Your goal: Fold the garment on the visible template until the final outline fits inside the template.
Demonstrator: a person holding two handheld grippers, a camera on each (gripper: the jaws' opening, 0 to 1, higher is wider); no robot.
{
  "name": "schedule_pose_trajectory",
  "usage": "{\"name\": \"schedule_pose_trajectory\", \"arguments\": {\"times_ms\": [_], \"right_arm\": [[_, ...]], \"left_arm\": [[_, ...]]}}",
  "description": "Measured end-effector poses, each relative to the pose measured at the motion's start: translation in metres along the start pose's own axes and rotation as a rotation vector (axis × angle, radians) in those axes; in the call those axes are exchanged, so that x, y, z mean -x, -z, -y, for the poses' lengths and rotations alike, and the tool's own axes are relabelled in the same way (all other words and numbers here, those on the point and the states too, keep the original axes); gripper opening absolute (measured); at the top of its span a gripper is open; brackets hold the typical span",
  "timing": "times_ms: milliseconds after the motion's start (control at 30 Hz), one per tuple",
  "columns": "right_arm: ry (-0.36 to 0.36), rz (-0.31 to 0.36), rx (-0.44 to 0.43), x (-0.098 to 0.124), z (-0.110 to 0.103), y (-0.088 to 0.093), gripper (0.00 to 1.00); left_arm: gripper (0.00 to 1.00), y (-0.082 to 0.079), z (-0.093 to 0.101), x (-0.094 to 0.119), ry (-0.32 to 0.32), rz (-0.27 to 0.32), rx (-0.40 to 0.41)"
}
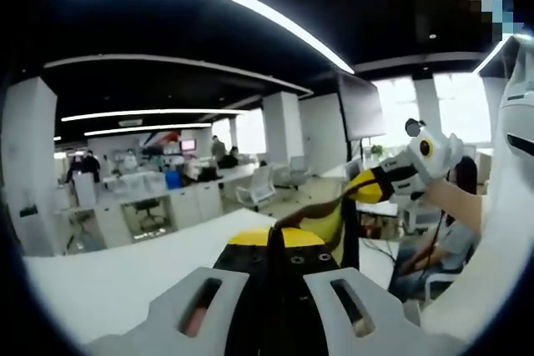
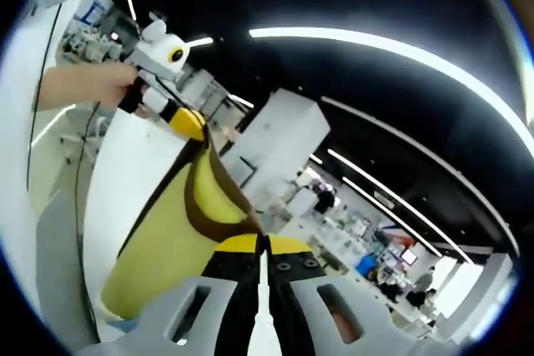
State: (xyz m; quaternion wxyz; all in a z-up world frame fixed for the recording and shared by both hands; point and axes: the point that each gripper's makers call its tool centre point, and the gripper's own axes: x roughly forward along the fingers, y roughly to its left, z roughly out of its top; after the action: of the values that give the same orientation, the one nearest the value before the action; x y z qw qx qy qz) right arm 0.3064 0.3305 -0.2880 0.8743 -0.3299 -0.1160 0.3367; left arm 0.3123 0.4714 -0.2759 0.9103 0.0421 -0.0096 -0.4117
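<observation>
Both grippers hold the yellow garment [image 2: 167, 239] aloft: the left gripper [image 1: 279, 248] clamps it at lower centre, the right gripper [image 2: 260, 252] likewise. Stretched between them above the white table [image 1: 125, 277], it could slip free, or land crooked if lowered unevenly.

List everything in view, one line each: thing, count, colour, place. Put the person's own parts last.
garment: one, yellow with dark brown trim, held up between both grippers over the table.
table: one, white, under the garment.
office desks: several, white, background of the left gripper view.
office chair: one, white, by the desks.
ceiling light strips: several, white, on the dark ceiling.
left gripper: one, black, yellow-tipped, shut on the garment's edge.
right gripper: one, the same colours, shut on the trim.
hand: one, gripping the left gripper's handle.
</observation>
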Motion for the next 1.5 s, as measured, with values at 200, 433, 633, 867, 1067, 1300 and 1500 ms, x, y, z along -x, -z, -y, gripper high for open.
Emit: {"name": "schedule_pose_trajectory", "arguments": {"times_ms": [200,433,633,867,1067,1300,1500], "right_arm": [[-0.030,0.024,0.006,0.008,-0.009,-0.010,0.02],[-0.140,0.041,-0.020,0.028,-0.033,-0.017,0.02],[-0.181,0.048,-0.041,0.039,-0.039,-0.026,0.02],[-0.181,-0.034,-0.010,0.026,-0.037,0.002,0.02],[-0.215,-0.084,-0.040,0.003,-0.047,0.044,0.02],[-0.222,-0.119,-0.056,-0.020,-0.047,0.072,0.02],[-0.222,-0.135,-0.050,-0.037,-0.042,0.084,0.02]], "left_arm": [[0.00,-0.001,0.013,0.013,0.023,0.002,0.018],[0.00,0.007,0.032,0.027,0.066,-0.039,0.043],[0.00,0.005,0.039,0.035,0.072,-0.043,0.056],[0.00,0.028,0.035,0.022,0.071,-0.104,0.072],[0.00,0.071,0.016,0.005,0.028,-0.190,0.089],[0.00,0.097,-0.005,-0.010,0.010,-0.248,0.099],[0.00,0.105,-0.024,-0.023,-0.002,-0.264,0.114]]}}
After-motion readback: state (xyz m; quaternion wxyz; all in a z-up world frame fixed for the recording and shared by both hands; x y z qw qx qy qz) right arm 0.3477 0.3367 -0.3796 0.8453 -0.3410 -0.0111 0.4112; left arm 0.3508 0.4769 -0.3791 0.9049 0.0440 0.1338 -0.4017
